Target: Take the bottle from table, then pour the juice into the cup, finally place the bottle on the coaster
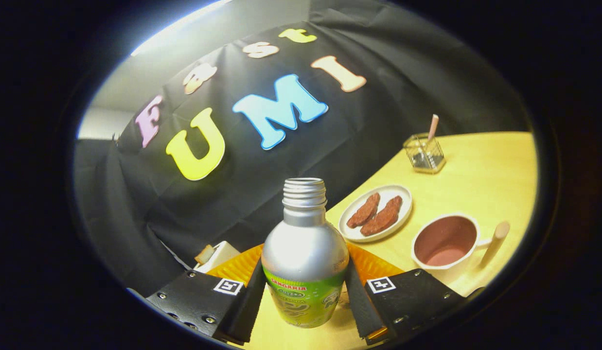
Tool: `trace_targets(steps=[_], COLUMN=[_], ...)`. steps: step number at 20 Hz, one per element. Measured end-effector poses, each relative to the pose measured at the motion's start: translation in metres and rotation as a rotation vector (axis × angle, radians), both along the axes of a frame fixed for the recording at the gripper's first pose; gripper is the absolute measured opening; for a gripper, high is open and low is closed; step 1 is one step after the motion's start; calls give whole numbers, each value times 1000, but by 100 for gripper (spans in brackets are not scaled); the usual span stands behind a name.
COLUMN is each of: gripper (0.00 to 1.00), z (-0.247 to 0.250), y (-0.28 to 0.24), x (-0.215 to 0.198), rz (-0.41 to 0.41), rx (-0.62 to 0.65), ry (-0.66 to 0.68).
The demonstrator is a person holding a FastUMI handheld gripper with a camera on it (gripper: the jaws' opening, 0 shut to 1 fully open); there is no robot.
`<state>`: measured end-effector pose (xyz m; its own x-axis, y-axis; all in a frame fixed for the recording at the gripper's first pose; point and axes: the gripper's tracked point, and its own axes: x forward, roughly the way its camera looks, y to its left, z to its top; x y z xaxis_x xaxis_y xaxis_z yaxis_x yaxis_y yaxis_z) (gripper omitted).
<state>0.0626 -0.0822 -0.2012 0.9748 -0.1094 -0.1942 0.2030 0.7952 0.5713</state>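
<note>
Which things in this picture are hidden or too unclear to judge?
- Coaster, gripper view: the bottle and the fingers cover most of it.
- Bottle contents: the metal wall hides the juice level.
- Bottle base: cut off low between the fingers, so whether it touches the table is unclear.
- Pale object beside the coaster: half hidden, not identifiable.
- Glass holder: contents too small.

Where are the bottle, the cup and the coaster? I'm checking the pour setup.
bottle (pixel 305 253): gripper view, silver shoulder, between the fingers.
cup (pixel 444 240): gripper view, inside wall, beyond the right finger.
coaster (pixel 240 266): gripper view, orange ribbed edge behind the bottle.
</note>
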Motion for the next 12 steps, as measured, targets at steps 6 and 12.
trace_targets(steps=[6,12], gripper=[78,78], z=[6,21], y=[20,38], x=[10,9], rz=[54,64], rx=[-263,-525], ry=[34,-52])
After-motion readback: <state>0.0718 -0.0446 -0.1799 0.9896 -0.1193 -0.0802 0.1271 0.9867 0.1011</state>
